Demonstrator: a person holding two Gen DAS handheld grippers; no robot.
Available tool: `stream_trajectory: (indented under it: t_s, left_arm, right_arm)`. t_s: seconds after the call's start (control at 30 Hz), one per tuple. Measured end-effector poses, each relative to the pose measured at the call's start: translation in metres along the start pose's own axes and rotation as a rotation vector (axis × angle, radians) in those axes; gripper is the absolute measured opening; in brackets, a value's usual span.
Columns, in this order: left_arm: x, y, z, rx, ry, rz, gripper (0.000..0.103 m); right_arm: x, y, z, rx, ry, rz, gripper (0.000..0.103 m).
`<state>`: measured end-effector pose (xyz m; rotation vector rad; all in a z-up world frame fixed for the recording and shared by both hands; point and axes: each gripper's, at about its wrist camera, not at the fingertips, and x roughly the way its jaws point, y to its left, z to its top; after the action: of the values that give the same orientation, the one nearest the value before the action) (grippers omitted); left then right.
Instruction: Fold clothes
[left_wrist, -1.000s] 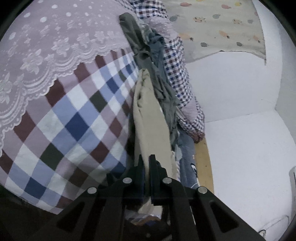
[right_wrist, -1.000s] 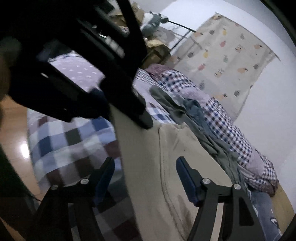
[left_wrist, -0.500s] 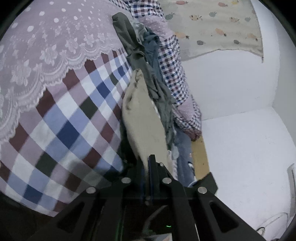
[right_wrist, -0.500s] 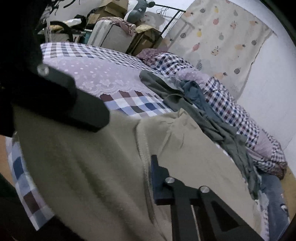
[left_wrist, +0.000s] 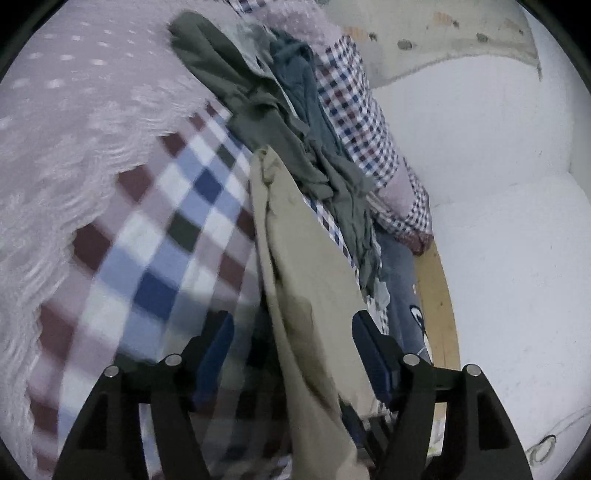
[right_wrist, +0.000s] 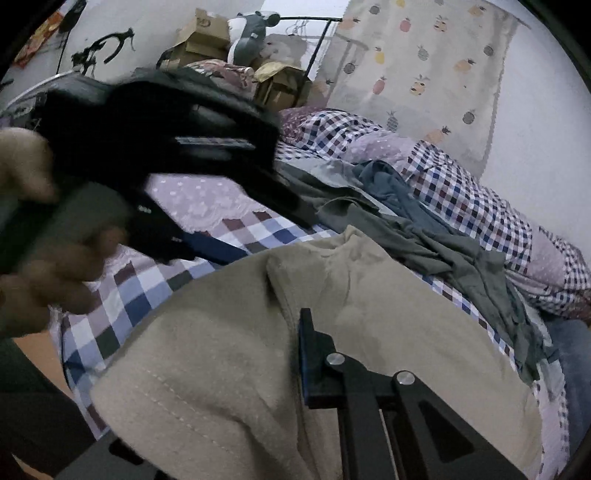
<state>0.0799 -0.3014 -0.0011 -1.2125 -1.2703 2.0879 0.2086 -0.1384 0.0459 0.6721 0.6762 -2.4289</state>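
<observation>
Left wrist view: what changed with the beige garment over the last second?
The left claw was shut on the beige garment and has opened, letting it go; the cloth now hangs loose between its fingers. The right claw has closed in and is part buried in the garment. The pile of grey and blue clothes on the bed stayed put.

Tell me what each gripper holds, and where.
Right gripper is shut on the beige garment, pinching a fold near its stitched hem. Left gripper is open; the garment only passes between its jaws.
</observation>
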Motion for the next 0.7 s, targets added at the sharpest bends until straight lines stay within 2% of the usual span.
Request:
stream_trajectory:
  t_s: [0.2,0.37,0.47,0.6,0.7]
  left_arm:
    - [0.047,-0.010,0.039,0.033,0.085,-0.008,0.070]
    - [0.081,-0.019,0.079,0.074,0.122,-0.006,0.070]
    - [0.098,-0.013,0.099,0.057,0.131,0.000,0.070]
    - [0.113,-0.016,0.119,0.088,0.150,0.010,0.061]
    - [0.120,-0.018,0.132,0.103,0.158,0.025,0.047]
  right_arm:
    - [-0.011,-0.012,0.007,0.038,-0.001,0.015,0.005]
    - [-0.018,-0.020,0.010,0.062,0.000,0.020,0.005]
    - [-0.022,-0.024,0.011,0.072,0.002,0.018,0.005]
    - [-0.027,-0.028,0.010,0.082,0.006,0.017,0.005]
    - [-0.028,-0.029,0.009,0.079,0.009,0.008,0.005]
